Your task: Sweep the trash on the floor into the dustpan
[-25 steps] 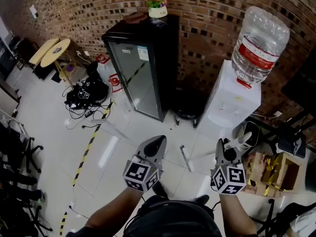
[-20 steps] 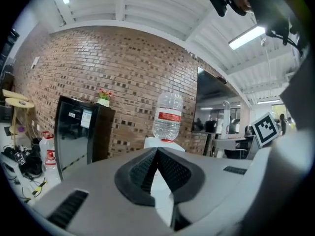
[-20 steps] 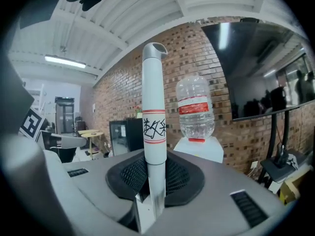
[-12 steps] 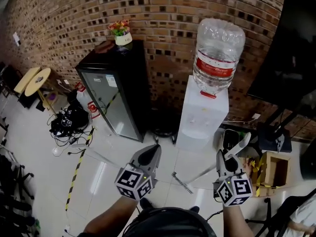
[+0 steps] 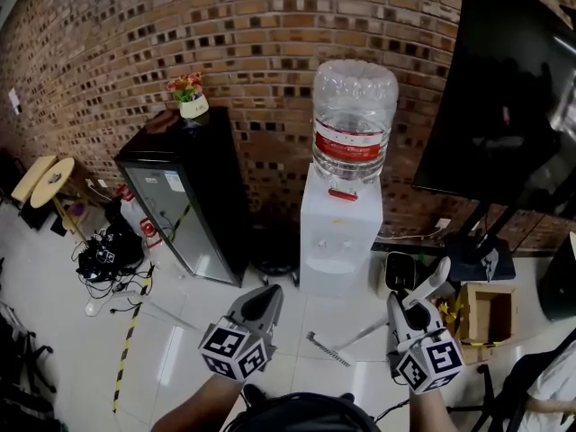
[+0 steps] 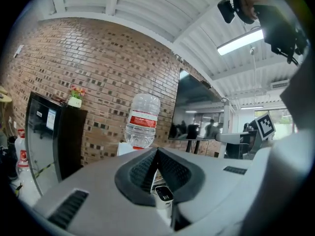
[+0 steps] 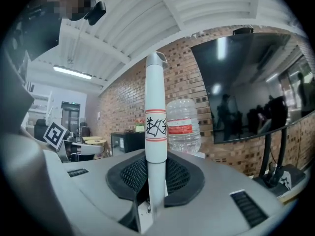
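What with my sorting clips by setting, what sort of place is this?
Probably an office or workshop common area: a water dispenser stands beside a black glass-door fridge against a brick wall, with a big dark screen on a stand nearby.

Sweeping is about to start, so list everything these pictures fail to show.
- Trash: none can be told on the floor in the head view; too small, or below the lower edge.
- Dustpan: seen in no view.
- Brush head: tiny and blurred in the head view.
- Handle: its lower end is hidden inside the right gripper, right gripper view.
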Motion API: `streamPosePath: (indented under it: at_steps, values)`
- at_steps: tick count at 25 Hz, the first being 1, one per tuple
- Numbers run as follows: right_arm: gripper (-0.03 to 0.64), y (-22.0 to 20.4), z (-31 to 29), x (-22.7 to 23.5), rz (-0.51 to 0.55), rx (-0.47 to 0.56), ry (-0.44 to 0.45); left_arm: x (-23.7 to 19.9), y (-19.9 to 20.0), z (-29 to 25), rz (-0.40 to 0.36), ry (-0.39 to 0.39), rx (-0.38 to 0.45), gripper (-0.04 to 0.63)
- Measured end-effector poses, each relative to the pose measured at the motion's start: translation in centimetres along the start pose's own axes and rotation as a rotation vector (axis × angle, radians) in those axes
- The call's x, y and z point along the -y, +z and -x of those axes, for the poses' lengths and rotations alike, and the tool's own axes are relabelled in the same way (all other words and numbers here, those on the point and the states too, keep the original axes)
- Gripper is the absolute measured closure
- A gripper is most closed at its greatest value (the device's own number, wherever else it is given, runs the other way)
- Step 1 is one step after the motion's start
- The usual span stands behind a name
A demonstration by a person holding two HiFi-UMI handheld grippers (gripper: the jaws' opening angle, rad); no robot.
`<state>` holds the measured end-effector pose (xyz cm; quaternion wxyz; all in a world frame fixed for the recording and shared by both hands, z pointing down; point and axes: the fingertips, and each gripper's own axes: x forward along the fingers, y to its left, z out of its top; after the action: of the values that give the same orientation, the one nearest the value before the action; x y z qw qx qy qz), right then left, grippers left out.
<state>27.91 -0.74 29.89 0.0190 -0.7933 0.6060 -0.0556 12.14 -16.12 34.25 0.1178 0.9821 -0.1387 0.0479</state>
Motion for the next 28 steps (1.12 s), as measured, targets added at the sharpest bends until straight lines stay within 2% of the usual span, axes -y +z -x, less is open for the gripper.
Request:
streamPosePath:
  at_steps: [8, 13, 19, 28]
  values:
    - [0.537, 2.1, 1.9, 2.3, 0.026, 0.047, -0.015, 1.8, 1.3, -1.2, -0.011, -0.036, 0.01, 0.572]
    - [0.539, 2.3, 2.5, 4.0, 0.019, 0.045, -0.054, 3.1, 1.7, -1.6, -0.017, -0.07, 0.011, 0.574]
    - [0.538, 2.1, 2.7, 4.3, 0.013, 0.041, -0.079, 2.1, 1.4, -1.6, -0.009, -0.034, -0.004, 0.574]
    - [0.538, 1.5, 3.4, 5.0, -0.031, 0.03, -0.088, 1.9, 0.9, -1.4, -0.011, -0.025, -0.022, 0.574]
